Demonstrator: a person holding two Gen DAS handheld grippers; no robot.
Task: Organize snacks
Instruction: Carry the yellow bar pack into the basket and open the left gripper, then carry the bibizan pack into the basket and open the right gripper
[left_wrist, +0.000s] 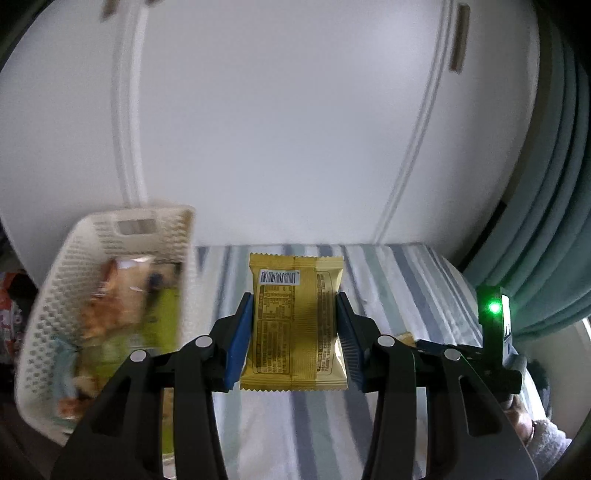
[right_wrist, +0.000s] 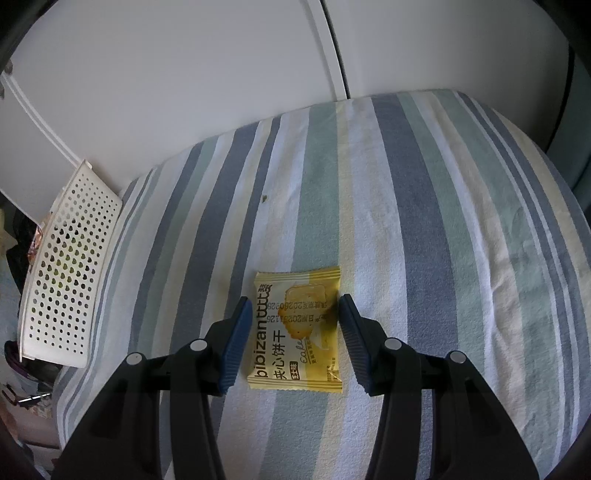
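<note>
My left gripper is shut on a yellow biscuit packet, held above the striped cloth with its barcode side facing the camera. To its left stands a white perforated basket with several snack packs inside, blurred. In the right wrist view a second yellow biscuit packet lies flat on the striped cloth, printed side up. My right gripper is open, one blue pad on each side of that packet, close to its edges.
The striped cloth covers a rounded surface that ends at a white cabinet door. The same basket sits at the cloth's left edge. A teal curtain hangs at the right. Clutter lies beyond the left edge.
</note>
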